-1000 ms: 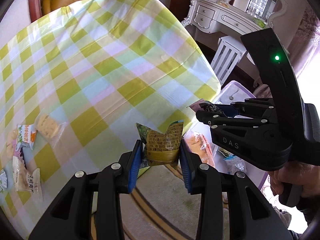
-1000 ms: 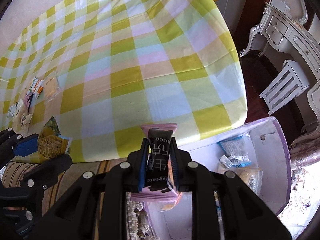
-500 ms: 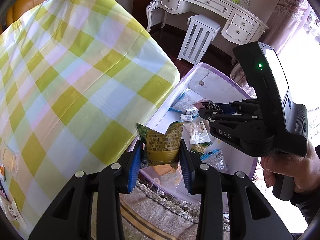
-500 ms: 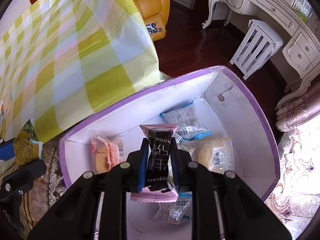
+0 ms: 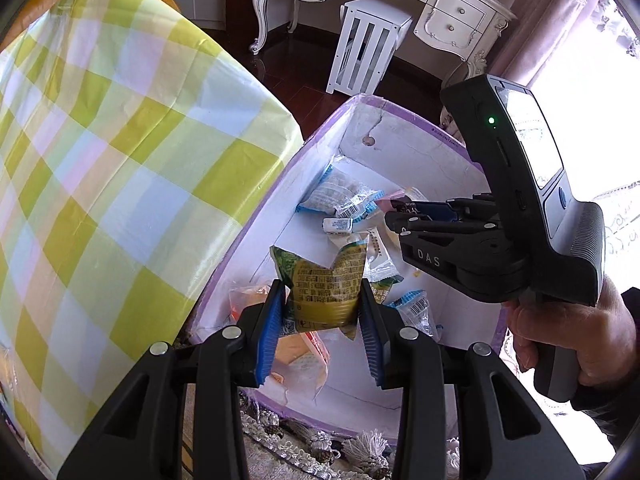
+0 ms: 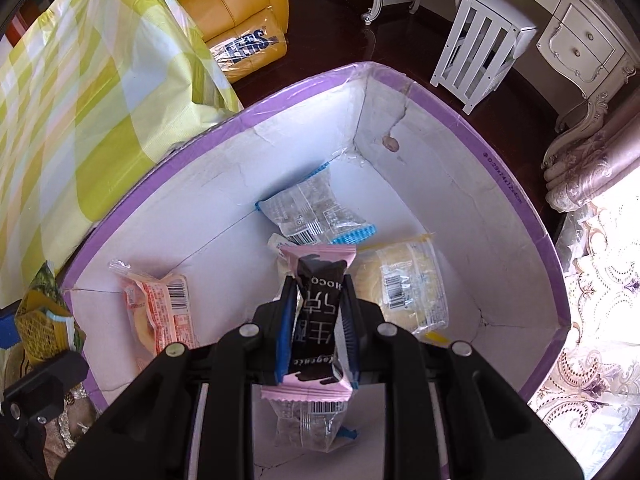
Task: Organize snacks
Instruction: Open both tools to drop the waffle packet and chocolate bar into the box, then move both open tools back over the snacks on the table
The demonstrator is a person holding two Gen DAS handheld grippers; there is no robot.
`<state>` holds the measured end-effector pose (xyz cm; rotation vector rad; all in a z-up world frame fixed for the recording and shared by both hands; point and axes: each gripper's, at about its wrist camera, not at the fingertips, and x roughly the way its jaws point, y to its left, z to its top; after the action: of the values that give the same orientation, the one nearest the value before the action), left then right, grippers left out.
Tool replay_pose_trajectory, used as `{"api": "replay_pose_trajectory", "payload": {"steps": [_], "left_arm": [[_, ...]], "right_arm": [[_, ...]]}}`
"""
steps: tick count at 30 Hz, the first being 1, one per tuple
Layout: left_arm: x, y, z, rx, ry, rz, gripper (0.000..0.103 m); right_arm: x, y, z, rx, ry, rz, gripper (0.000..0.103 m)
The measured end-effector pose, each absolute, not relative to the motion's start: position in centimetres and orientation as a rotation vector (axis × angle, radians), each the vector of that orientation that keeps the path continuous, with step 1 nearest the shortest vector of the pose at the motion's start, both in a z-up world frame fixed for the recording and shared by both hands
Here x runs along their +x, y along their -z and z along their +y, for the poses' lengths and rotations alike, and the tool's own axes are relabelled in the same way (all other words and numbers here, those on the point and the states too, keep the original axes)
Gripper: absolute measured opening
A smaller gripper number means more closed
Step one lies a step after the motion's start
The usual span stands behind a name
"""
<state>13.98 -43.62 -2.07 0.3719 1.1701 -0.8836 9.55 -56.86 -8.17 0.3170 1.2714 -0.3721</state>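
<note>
Now poised over the purple-rimmed box (image 6: 516, 200): right hand-held gripper (image 6: 317, 312) clamping a pink-and-black chocolate packet (image 6: 318, 312) lengthwise, directly above the interior; left hand-held gripper (image 5: 322, 312) pinching a green-yellow packet (image 5: 324, 288) nearer the counter-side wall.

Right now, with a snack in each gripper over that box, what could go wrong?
1. The left gripper holds its green packet near the box's near wall, so a drop might land on the rim or outside it.
2. The two grippers are close together; the right gripper could bump the left one.
3. The pink packet might fall onto the wrapped cake below.
</note>
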Motion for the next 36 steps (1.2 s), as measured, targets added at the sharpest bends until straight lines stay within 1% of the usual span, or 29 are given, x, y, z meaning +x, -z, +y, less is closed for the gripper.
{"api": "replay_pose_trajectory", "payload": {"steps": [4, 7, 9, 10, 12, 15, 17, 21, 27, 29, 31, 36], "left_arm": [[13.9, 2.7, -44.5, 0.388, 0.895, 1.189, 0.036], [13.8, 3.2, -45.0, 0.401, 0.91, 1.203, 0.037], [13.8, 3.3, -45.1, 0.401, 0.913, 1.211, 0.039], [13.8, 3.3, -45.1, 0.401, 0.91, 1.214, 0.046], [13.9, 3.4, -45.1, 0.394, 0.909, 1.217, 0.046], [14.0, 3.2, -44.8, 0.379, 0.903, 1.218, 0.051], [14.1, 3.0, -44.6, 0.368, 0.904, 1.209, 0.06], [14.4, 1.8, -43.6, 0.322, 0.896, 1.177, 0.062], [15.2, 0.2, -41.0, 0.298, 0.834, 1.107, 0.066], [15.6, -0.4, -39.8, 0.289, 0.804, 1.078, 0.069], [16.1, -1.1, -38.1, 0.274, 0.761, 1.05, 0.071], [17.9, -2.8, -33.3, 0.216, 0.633, 0.991, 0.071]], "right_arm": [[9.4, 8.5, -57.4, 0.334, 0.373, 1.278, 0.024], [9.5, 8.7, -57.5, 0.343, 0.373, 1.281, 0.029], [9.4, 8.9, -57.6, 0.351, 0.376, 1.283, 0.037], [9.4, 8.9, -57.6, 0.354, 0.378, 1.282, 0.039], [9.3, 8.8, -57.7, 0.355, 0.382, 1.278, 0.05], [9.4, 8.6, -57.9, 0.355, 0.386, 1.273, 0.059], [9.5, 8.4, -57.8, 0.354, 0.389, 1.267, 0.066], [9.6, 7.5, -57.5, 0.356, 0.395, 1.24, 0.073], [10.4, 5.3, -55.7, 0.333, 0.378, 1.193, 0.075], [10.8, 4.5, -55.1, 0.322, 0.369, 1.174, 0.076], [11.5, 3.5, -54.2, 0.308, 0.353, 1.153, 0.076], [13.6, 1.1, -50.6, 0.273, 0.282, 1.093, 0.076]]}}
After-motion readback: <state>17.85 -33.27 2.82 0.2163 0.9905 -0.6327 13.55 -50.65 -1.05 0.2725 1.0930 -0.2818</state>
